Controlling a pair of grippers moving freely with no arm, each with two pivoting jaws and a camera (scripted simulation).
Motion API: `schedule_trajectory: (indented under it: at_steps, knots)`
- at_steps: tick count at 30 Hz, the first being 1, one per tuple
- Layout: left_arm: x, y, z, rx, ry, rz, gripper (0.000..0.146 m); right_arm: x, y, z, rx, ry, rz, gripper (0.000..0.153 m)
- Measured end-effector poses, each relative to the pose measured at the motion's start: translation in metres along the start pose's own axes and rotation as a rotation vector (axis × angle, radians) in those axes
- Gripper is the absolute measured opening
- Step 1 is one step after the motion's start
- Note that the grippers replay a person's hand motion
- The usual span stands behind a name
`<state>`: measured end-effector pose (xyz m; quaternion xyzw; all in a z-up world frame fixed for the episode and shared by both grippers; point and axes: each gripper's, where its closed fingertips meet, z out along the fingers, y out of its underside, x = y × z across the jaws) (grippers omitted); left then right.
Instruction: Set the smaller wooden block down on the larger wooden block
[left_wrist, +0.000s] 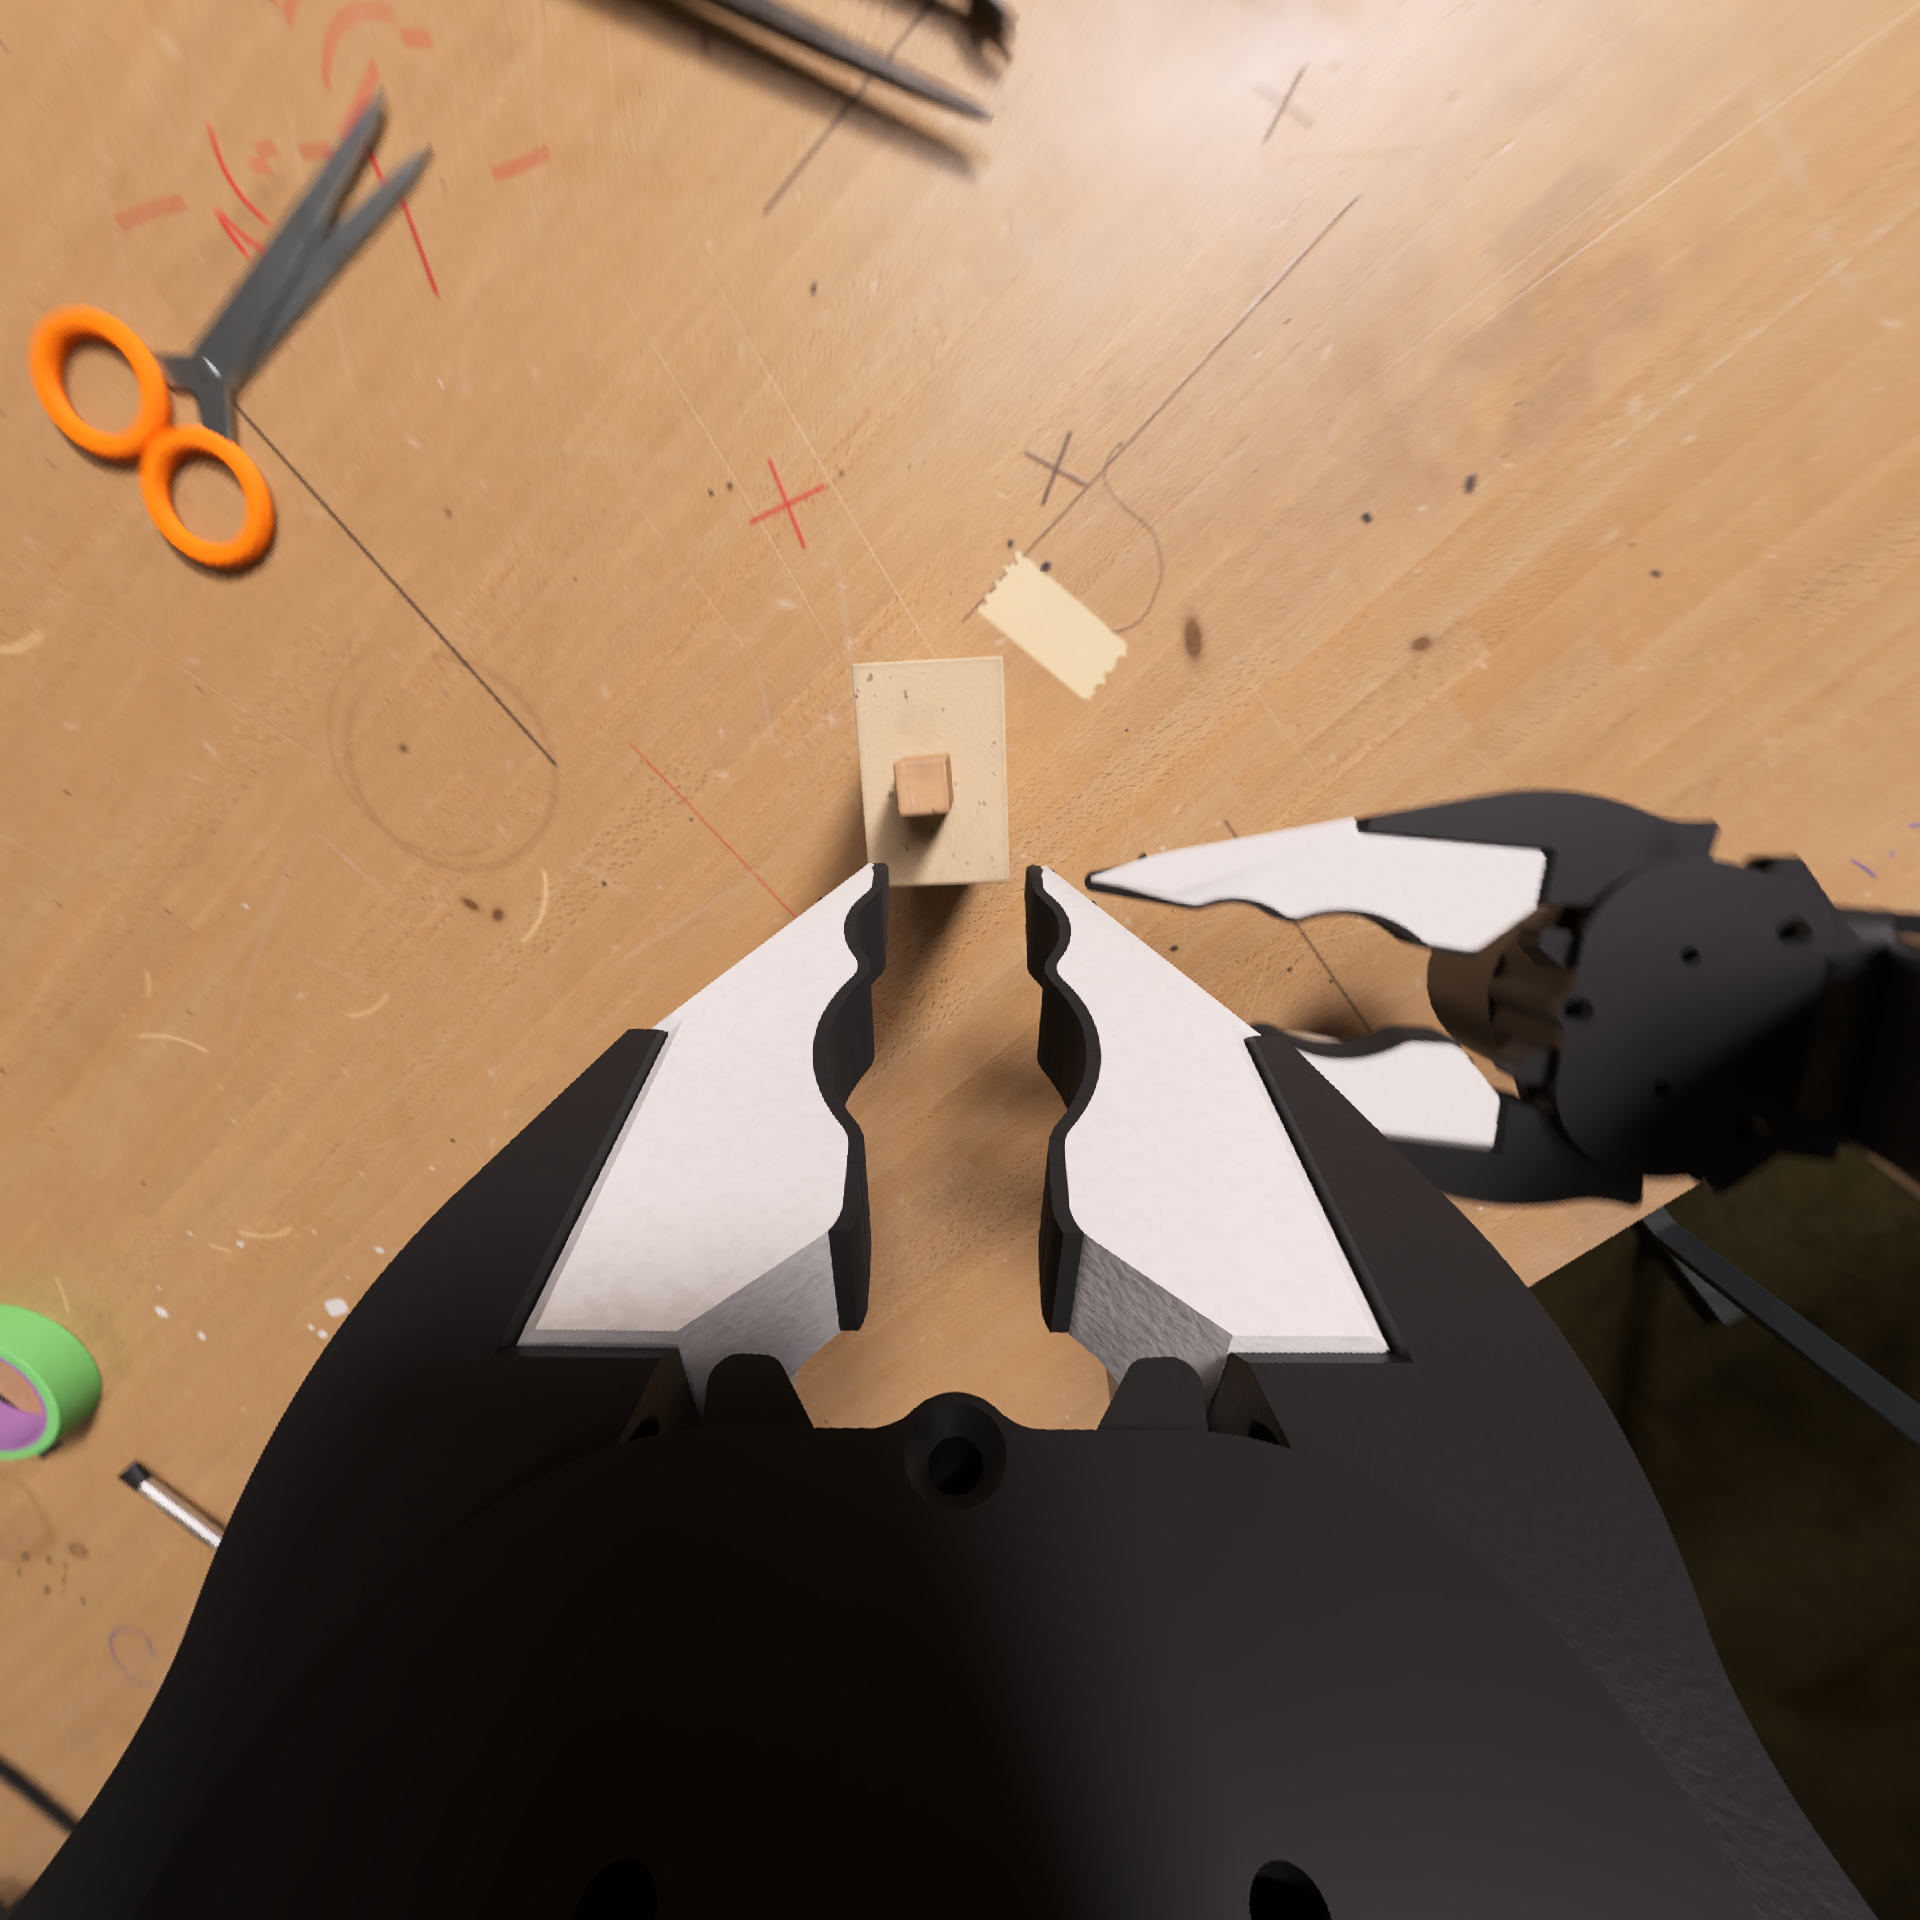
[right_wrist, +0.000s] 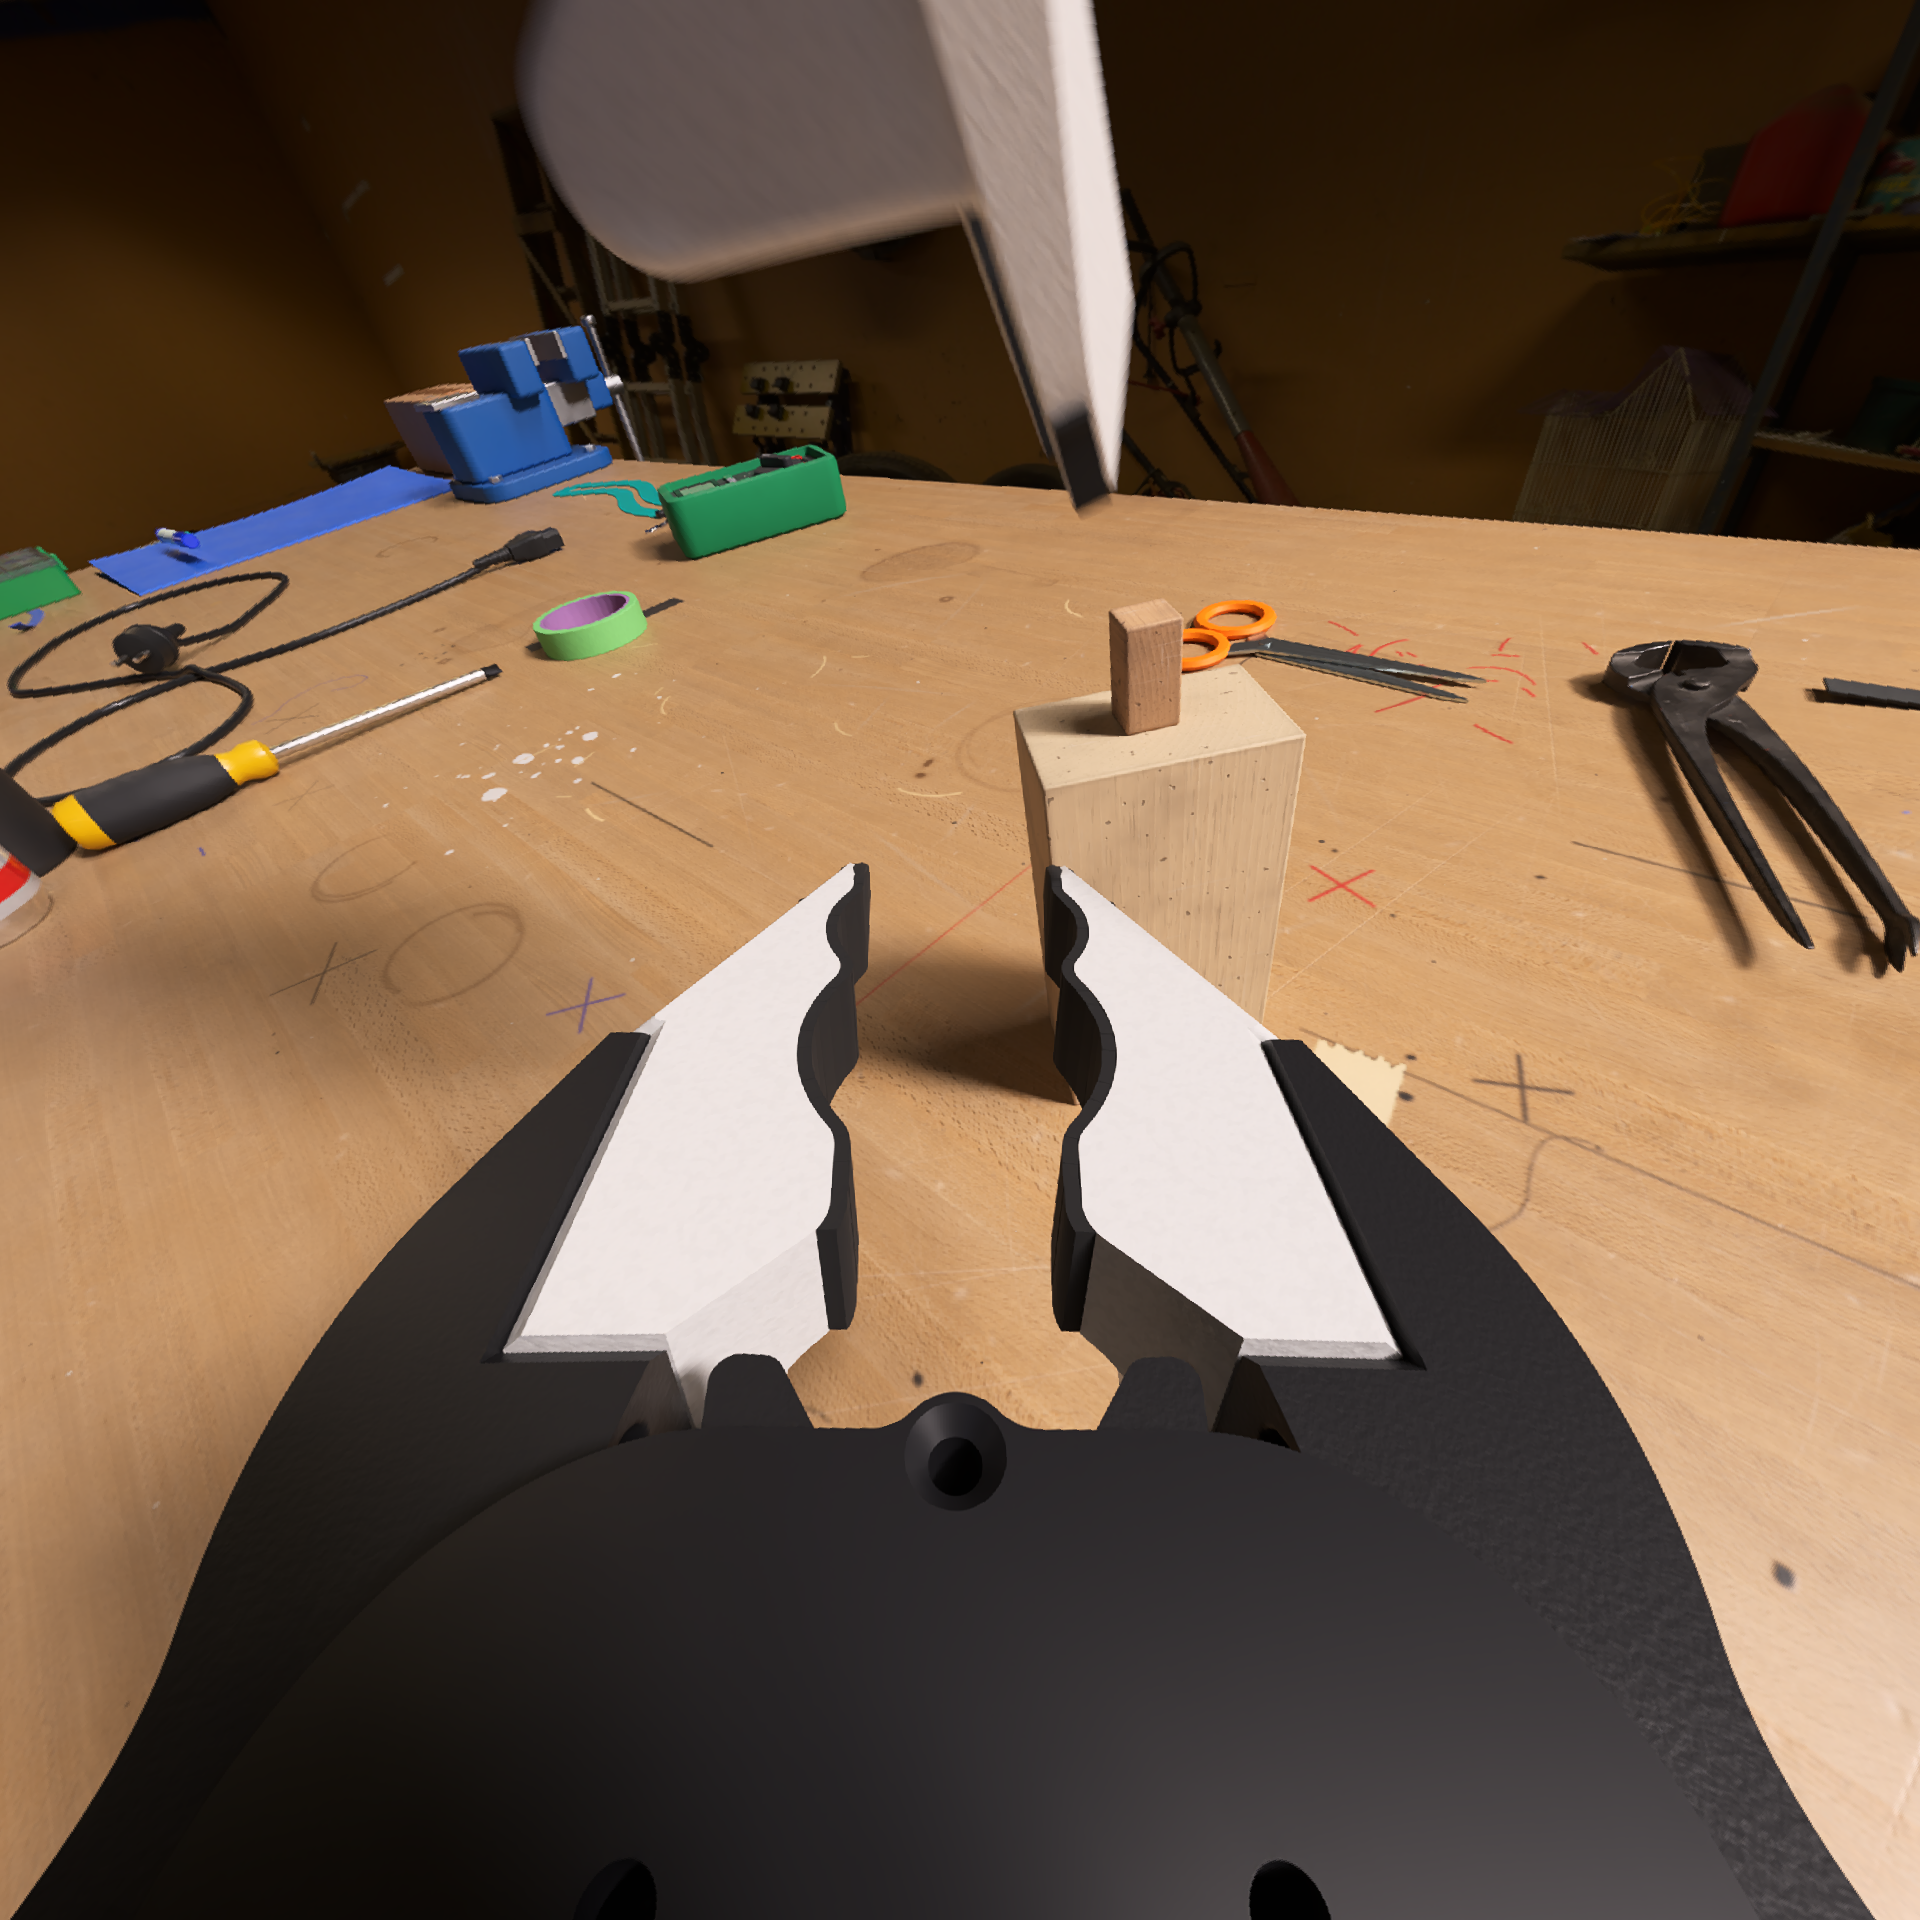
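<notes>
The smaller wooden block (right_wrist: 1145, 667) is seen standing upright on the top face of the larger wooden block (right_wrist: 1174, 831), touching it and set toward one end of that face. In the left wrist view the pair is looked down upon: the small block (left_wrist: 923, 784) lies on the large block (left_wrist: 932, 769) just beyond the fingertips of the left tool (left_wrist: 956, 883), whose jaws are held apart with nothing between them. The right tool (right_wrist: 956, 883) is likewise parted and empty; the larger block stands just beyond its right-hand finger, on the bench (right_wrist: 416, 1039). In the left wrist view the right tool (left_wrist: 1195, 966) is seen low beside the blocks, at the right.

The smaller block is a reddish-tan, square-sectioned piece, taller than wide. The larger block is pale, speckled with small dark flecks, and stands tall on end.

No brand or label is seen on either block. Only crosses, lines and circles are marked on the bench in red, purple and pencil; lettering may be carried on the green box (right_wrist: 753, 501), but it is too small to tell.

Orange-handled scissors (right_wrist: 1299, 644) lie behind the blocks, and a strip of tape (left_wrist: 1051, 623) is stuck just beside them.
</notes>
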<state>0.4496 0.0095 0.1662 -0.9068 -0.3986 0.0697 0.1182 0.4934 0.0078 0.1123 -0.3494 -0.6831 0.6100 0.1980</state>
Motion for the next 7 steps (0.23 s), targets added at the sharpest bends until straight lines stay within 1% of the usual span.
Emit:
schedule_trajectory:
  at_steps: [3, 5, 7]
  knots:
    - [0.002, 0.009, -0.025, 0.138, 0.021, 0.059, 0.028, 0.001, 0.000, -0.001, -0.001, 0.005, -0.006, 0.033]
    - [-0.003, 0.021, -0.037, 0.276, 0.014, 0.109, 0.035, 0.001, -0.001, -0.001, 0.004, 0.009, -0.019, 0.033]
    - [-0.015, 0.034, -0.040, 0.449, -0.024, 0.115, 0.042, 0.001, -0.001, -0.002, 0.005, 0.016, -0.039, 0.033]
